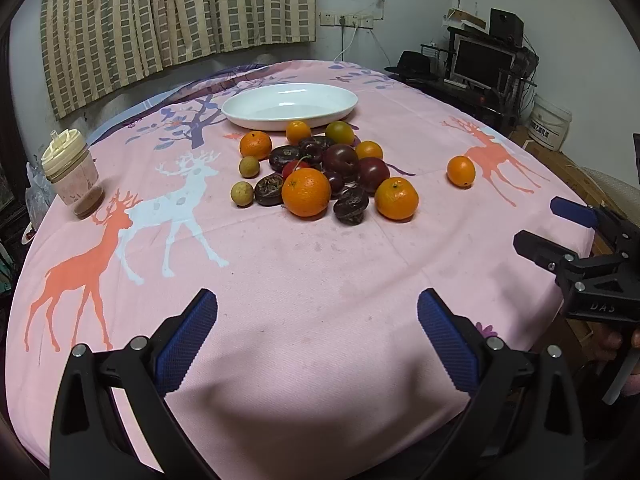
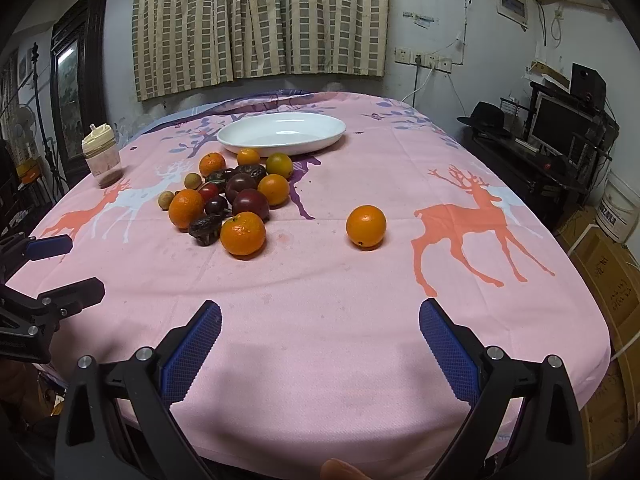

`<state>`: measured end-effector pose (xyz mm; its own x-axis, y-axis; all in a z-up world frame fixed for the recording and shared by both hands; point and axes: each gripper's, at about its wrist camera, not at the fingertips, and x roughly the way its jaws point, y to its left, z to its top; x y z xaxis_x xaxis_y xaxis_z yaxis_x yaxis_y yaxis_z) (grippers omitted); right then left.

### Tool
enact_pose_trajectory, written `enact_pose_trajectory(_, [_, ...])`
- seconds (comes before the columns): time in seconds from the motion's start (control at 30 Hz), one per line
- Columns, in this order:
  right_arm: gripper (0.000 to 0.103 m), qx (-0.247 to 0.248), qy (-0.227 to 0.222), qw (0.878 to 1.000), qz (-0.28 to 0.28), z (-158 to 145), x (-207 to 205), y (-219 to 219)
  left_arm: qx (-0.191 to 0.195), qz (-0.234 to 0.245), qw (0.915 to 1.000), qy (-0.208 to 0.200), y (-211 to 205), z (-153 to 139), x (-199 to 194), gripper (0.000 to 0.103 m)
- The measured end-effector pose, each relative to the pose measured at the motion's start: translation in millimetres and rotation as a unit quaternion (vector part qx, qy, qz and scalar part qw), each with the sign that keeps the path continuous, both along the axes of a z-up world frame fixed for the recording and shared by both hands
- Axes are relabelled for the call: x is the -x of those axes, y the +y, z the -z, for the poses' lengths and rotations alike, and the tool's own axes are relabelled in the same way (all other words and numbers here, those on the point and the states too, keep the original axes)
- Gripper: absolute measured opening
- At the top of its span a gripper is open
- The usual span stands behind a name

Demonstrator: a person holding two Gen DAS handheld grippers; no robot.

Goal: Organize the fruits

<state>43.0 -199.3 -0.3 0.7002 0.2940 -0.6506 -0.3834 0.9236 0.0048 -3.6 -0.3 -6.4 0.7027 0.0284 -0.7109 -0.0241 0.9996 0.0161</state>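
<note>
On a table draped in a pink deer-print cloth (image 2: 320, 320), a lidded plastic cup (image 2: 101, 156) stands at the far left edge. Next along, the left gripper (image 1: 317, 328) hovers above the near edge, its blue-padded jaws spread wide and holding nothing. Toward the middle, a pile of fruit (image 1: 316, 172) — oranges, dark plums, small brown longans and a red cherry — lies bunched together on the cloth, just in front of an oval white dish (image 1: 290, 106). One lone orange (image 2: 366, 227) sits well apart from the pile, to its right, beside a printed orange deer. The right gripper (image 2: 320, 330) hangs over the near edge, jaws likewise parted and unloaded.
</note>
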Motion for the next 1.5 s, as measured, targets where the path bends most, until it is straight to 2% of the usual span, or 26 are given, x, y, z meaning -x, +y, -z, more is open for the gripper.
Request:
enact_pose_trajectory(0.3, [0.099,-0.011,0.004,1.0,-0.011,1.8,0.4,-0.1,0.003,0.001,1.0,0.0,-0.2,2.1,-0.9,0.098])
enact_pose_trajectory(0.33, [0.099,-0.021,0.01,1.0,-0.015,2.7,-0.2,-1.4,0.007,0.005,1.0,-0.003,0.4,2.5,-0.7,0.098])
enact_pose_trajectory(0.43, [0.099,-0.093,0.048,0.994,-0.042,7.8,-6.5,-9.9,0.024,0.009,0.9996,-0.014,3.7,5.2,-1.4,0.098])
enact_pose_trajectory(0.47, [0.099,-0.101,0.05,0.993,-0.044,9.6,-7.5,-10.7,0.031,0.009,0.9994,-0.016,5.5,6.8,-2.5,0.098])
enact_pose_trajectory(0.53, [0.099,-0.095,0.042,0.994,-0.044,12.2,-8.4,-10.5,0.041,0.009,0.999,-0.017,8.8,10.4,-6.1,0.098])
enact_pose_trajectory(0.7, [0.099,-0.024,-0.002,0.999,-0.028,10.0,-20.9,-2.1,0.054,0.014,0.9984,-0.009,17.0,17.8,-21.0,0.098])
enact_pose_trajectory(0.83, [0.099,-0.035,0.033,0.999,0.014,5.9,-66.5,-11.7,0.079,0.019,0.9966,-0.008,24.3,20.2,-31.8,0.098])
enact_pose_trajectory(0.87, [0.098,-0.035,0.041,0.998,0.022,7.3,-76.1,-12.3,0.081,0.02,0.9965,-0.009,24.7,20.2,-33.6,0.098])
enact_pose_trajectory(0.93, [0.085,-0.034,0.056,0.997,0.029,10.6,-95.1,-11.9,0.082,0.027,0.9963,-0.008,25.2,20.2,-37.4,0.098])
enact_pose_trajectory(1.07, [0.079,-0.027,0.09,0.995,0.037,22.8,-131.9,-5.7,0.082,0.045,0.9956,-0.009,21.2,17.9,-45.7,0.098])
enact_pose_trajectory(1.17, [0.074,-0.025,0.107,0.993,0.034,32.5,-144.3,-0.4,0.083,0.063,0.9946,-0.007,15.0,16.9,-52.8,0.098])
enact_pose_trajectory(1.2, [0.065,-0.021,0.11,0.993,0.033,35.4,-146.8,1.2,0.082,0.071,0.9941,-0.006,11.1,16.5,-55.4,0.098])
enact_pose_trajectory(1.23, [0.048,-0.018,0.115,0.993,0.032,38.5,-149.5,2.4,0.079,0.081,0.9935,-0.006,6.0,16.0,-58.7,0.097])
enact_pose_trajectory(1.3, [0.038,-0.018,0.122,0.992,0.035,40.9,-152.4,2.0,0.072,0.105,0.9919,-0.003,-5.7,14.6,-64.3,0.087])
enact_pose_trajectory(1.37, [0.038,-0.03,0.125,0.991,0.029,42.3,-152.7,-0.7,0.071,0.131,0.9888,0.007,-17.6,14.3,-72.1,0.067])
enact_pose_trajectory(1.5, [0.038,-0.071,0.136,0.988,0.027,43.7,-155.4,-11.7,0.065,0.161,0.9845,0.021,-39.5,14.8,-93.7,0.057])
